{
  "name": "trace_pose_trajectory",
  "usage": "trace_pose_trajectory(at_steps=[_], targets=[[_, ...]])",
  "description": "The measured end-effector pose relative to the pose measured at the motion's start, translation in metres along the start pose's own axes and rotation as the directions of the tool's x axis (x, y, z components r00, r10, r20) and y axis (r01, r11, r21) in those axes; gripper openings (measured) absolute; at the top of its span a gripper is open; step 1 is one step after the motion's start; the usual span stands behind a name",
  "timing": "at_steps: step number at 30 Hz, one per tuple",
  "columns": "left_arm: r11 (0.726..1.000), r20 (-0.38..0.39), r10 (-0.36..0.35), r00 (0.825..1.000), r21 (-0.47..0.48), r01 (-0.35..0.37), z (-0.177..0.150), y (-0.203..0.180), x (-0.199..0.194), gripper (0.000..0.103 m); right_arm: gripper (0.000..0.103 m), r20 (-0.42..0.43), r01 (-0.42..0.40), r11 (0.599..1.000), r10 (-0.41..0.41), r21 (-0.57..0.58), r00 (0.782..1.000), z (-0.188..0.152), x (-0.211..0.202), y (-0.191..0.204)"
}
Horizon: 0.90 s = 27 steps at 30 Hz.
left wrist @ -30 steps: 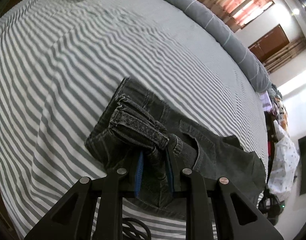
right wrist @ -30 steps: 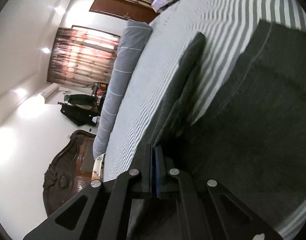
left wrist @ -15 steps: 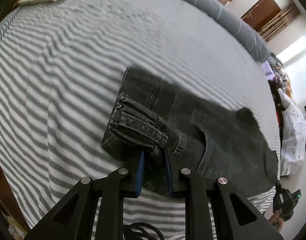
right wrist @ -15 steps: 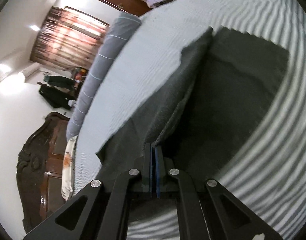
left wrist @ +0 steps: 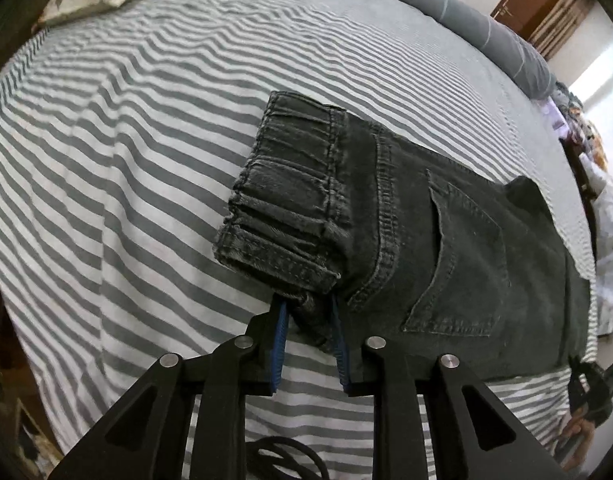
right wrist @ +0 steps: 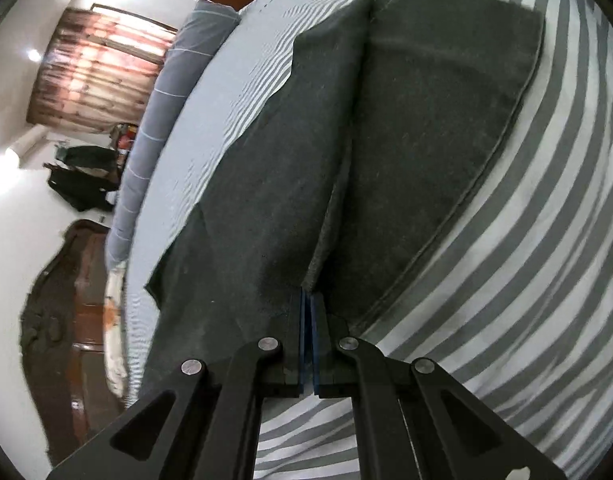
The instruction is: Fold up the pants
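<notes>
Dark denim pants (left wrist: 426, 232) are stretching rightward from my left gripper (left wrist: 308, 312), clamped on the waistband corner while just loosening; right gripper (right wrist: 308, 300) is pinching fabric.

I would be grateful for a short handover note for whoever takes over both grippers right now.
Left gripper: jaws have just been opening slightly, with the waistband corner of the dark pants between the pads.
Right gripper: shut on a pinched fabric edge of the pants.
Pants lie on the striped bed sheet, already folded leg over leg.
Left: set both ends down flat, release, then fold across the length.
</notes>
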State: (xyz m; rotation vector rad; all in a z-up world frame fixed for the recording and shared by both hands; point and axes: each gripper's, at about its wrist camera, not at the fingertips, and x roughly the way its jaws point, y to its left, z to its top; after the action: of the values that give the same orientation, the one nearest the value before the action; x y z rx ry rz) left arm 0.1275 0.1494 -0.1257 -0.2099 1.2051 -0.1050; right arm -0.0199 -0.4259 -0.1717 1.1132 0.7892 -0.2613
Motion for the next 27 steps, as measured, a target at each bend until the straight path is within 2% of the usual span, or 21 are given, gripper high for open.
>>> trace_pose_trajectory(at_steps=[2, 3, 6, 10, 13, 16, 20, 24, 26, 27], targets=[[1.0, 0.016, 0.01, 1.0, 0.017, -0.01, -0.003, -0.005, -0.008, 0.028, 0.005, -0.008, -0.026, 1.0, 0.026, -0.007, 1.0, 0.004, -0.002, 0.0], [1.0, 0.019, 0.014, 1.0, 0.026, -0.015, -0.005, -0.008, -0.012, 0.037, 0.006, -0.006, -0.03, 0.999, 0.03, -0.012, 1.0, 0.005, -0.003, 0.0], [0.999, 0.044, 0.002, 0.999, 0.044, -0.004, -0.016, -0.021, -0.027, 0.04, 0.007, -0.009, -0.058, 0.998, 0.058, -0.005, 0.998, 0.011, -0.005, -0.002], [0.984, 0.111, 0.024, 0.993, 0.171, -0.043, -0.04, -0.059, -0.048, 0.041, 0.007, -0.018, -0.082, 0.996, 0.083, 0.04, 0.996, 0.015, 0.0, -0.011], [0.947, 0.153, -0.019, 0.988, 0.319, -0.031, -0.057, -0.097, -0.057, 0.041, 0.006, -0.025, -0.129, 0.989, 0.131, 0.065, 0.991, 0.018, 0.002, -0.015], [0.883, 0.153, -0.092, 0.984, 0.47, 0.009, -0.072, -0.145, -0.056, 0.044, 0.005, -0.034, -0.144, 0.987, 0.146, 0.065, 0.989, 0.021, 0.001, -0.013], [0.765, 0.123, -0.203, 0.971, 0.639, 0.079, -0.096, -0.217, -0.046, 0.051, 0.005, -0.043, -0.171, 0.983, 0.174, 0.062, 0.984, 0.028, -0.007, -0.005], [0.631, 0.114, -0.258, 0.959, 0.772, 0.078, -0.128, -0.276, -0.034, 0.055, 0.005, -0.054, -0.193, 0.979, 0.196, 0.06, 0.979, 0.035, -0.008, 0.008], [0.575, 0.113, -0.27, 0.956, 0.816, 0.066, -0.143, -0.299, -0.027, 0.055, 0.005, -0.06, -0.204, 0.978, 0.207, 0.054, 0.977, 0.037, -0.008, 0.013], [0.555, 0.115, -0.274, 0.955, 0.83, 0.06, -0.149, -0.307, -0.023, 0.055, 0.005, -0.061, -0.206, 0.977, 0.209, 0.052, 0.976, 0.039, -0.009, 0.015]])
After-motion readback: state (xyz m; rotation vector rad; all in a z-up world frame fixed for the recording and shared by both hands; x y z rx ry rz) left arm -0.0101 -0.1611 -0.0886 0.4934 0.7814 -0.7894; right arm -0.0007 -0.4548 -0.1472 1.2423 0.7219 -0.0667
